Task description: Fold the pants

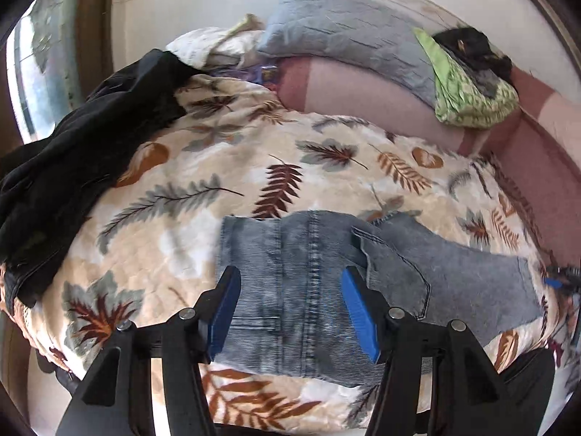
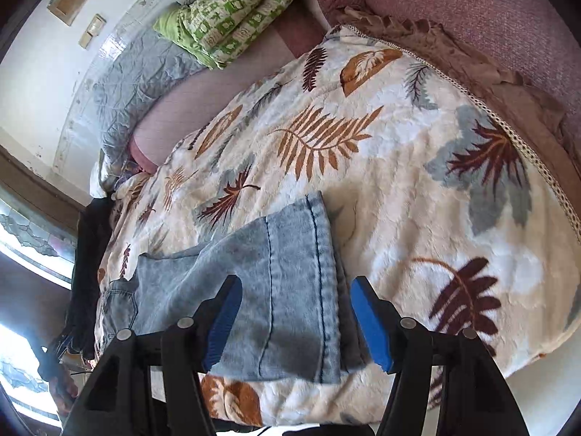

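Observation:
Light blue denim pants (image 1: 312, 283) lie flat on a leaf-patterned blanket (image 1: 225, 167). In the left wrist view my left gripper (image 1: 290, 283) is open and empty above the folded left end, with a back pocket (image 1: 395, 276) just right of its right finger. In the right wrist view the pants (image 2: 283, 290) show a doubled right end with dark seams. My right gripper (image 2: 296, 290) is open and empty above that end. The other gripper's blue tip (image 1: 553, 283) shows at the far right of the left wrist view.
A black garment (image 1: 72, 152) lies on the blanket's left side. A grey pillow (image 1: 348, 32), a green patterned quilt (image 2: 232, 11) and dark clothes (image 1: 468, 47) sit at the back on a pink sofa (image 2: 454, 3). The blanket edge (image 2: 537, 167) runs at right.

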A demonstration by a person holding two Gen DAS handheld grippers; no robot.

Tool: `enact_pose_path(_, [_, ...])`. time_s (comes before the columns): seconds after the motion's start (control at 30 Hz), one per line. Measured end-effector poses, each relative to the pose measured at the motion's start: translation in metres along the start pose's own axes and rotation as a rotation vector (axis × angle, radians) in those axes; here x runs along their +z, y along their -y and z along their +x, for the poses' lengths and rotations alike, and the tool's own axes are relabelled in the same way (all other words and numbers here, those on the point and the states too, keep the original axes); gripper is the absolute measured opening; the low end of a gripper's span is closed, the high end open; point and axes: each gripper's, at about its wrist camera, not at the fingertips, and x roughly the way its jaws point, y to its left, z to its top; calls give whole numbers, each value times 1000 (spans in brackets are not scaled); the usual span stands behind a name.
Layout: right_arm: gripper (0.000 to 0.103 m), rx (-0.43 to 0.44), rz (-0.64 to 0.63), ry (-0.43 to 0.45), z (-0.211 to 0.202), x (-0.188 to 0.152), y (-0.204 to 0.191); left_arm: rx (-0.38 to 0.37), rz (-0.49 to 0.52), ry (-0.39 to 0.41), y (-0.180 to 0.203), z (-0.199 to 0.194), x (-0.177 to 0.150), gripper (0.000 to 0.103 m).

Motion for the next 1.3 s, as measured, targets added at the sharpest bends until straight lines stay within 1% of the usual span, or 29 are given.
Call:
enact_pose_path(0.07, [66, -56, 4, -17, 23, 20, -2, -4, 41, -36, 19, 24, -9, 59])
enact_pose_path(0.13, [66, -111, 33, -38, 46, 34, 4, 23, 65, -92, 29, 52, -19, 59])
enact_pose_path(0.17, [61, -127, 35, -69, 59, 40, 5, 31, 58, -133, 28, 65, -26, 59])
enact_pose_path(0.2, [28, -141, 13, -108, 72, 44, 3, 38, 48, -170, 26, 80, -32, 59])
enact_pose_path(0.23, [16, -177, -28, -120, 79, 46, -2, 40, 29, -176, 22, 87, -38, 61])
enact_pose_path(0.27, [16, -203, -74, -104, 80, 48, -10, 35, 15, -144, 19, 87, -41, 63])
enact_pose_path(0.3, [16, -206, -106, -74, 76, 49, -16, 33, 15, -133, 18, 85, -41, 63])
enact_pose_path(0.33, [16, -232, -127, -36, 71, 50, -21, 33, 18, -137, 19, 85, -40, 63])
enact_pose_path(0.37, [16, -286, -138, 12, 64, 49, -23, 34, 22, -136, 20, 85, -40, 63])
enact_pose_path(0.4, [21, -328, -119, 45, 57, 48, -21, 35, 24, -134, 20, 86, -40, 64])
enact_pose_path(0.43, [27, -329, -65, 46, 50, 46, -13, 36, 24, -130, 20, 85, -41, 64])
enact_pose_path(0.47, [46, -284, 17, 46, 40, 41, -2, 35, 24, -125, 20, 85, -41, 64])
enact_pose_path(0.5, [57, -206, 117, 71, 26, 31, 12, 32, 23, -119, 19, 85, -42, 64])
enact_pose_path(0.53, [58, -129, 214, 91, 13, 17, 24, 29, 20, -113, 19, 84, -42, 64])
enact_pose_path(0.57, [58, -63, 302, 93, 1, 2, 34, 25, 17, -107, 18, 84, -43, 64])
enact_pose_path(0.63, [58, 61, 435, 101, -18, -35, 44, 18, 9, -103, 17, 83, -43, 65])
enact_pose_path(0.67, [58, 81, 464, 91, -23, -52, 44, 13, 3, -102, 16, 83, -42, 65])
enact_pose_path(0.73, [58, 95, 499, 72, -28, -82, 47, -3, -21, -101, 14, 82, -41, 65])
enact_pose_path(0.8, [58, 89, 534, 10, -16, -100, 51, -27, -59, -102, 10, 82, -40, 68])
enact_pose_path(0.87, [58, 84, 580, 8, -4, -106, 57, -48, -97, -102, 7, 82, -38, 69])
enact_pose_path(0.93, [58, 114, 602, 13, 7, -104, 59, -60, -123, -99, 4, 81, -38, 70])
enact_pose_path(1.03, [58, 87, 577, 23, 16, -94, 54, -63, -128, -94, 4, 81, -39, 70])
enact_pose_path(1.07, [53, 65, 554, 20, 17, -90, 51, -60, -124, -93, 5, 81, -39, 70])
enact_pose_path(1.1, [29, 30, 516, 21, 16, -86, 49, -56, -116, -92, 6, 81, -39, 70])
enact_pose_path(1.17, [24, -16, 449, 30, 10, -79, 41, -45, -96, -92, 7, 81, -40, 70])
enact_pose_path(1.2, [19, -44, 400, 59, 1, -75, 32, -40, -85, -92, 9, 81, -40, 70])
enact_pose_path(1.23, [17, -72, 343, 99, -12, -72, 22, -36, -75, -91, 9, 81, -40, 70])
enact_pose_path(1.3, [17, -117, 238, 164, -33, -67, -1, -24, -58, -90, 12, 81, -41, 70])
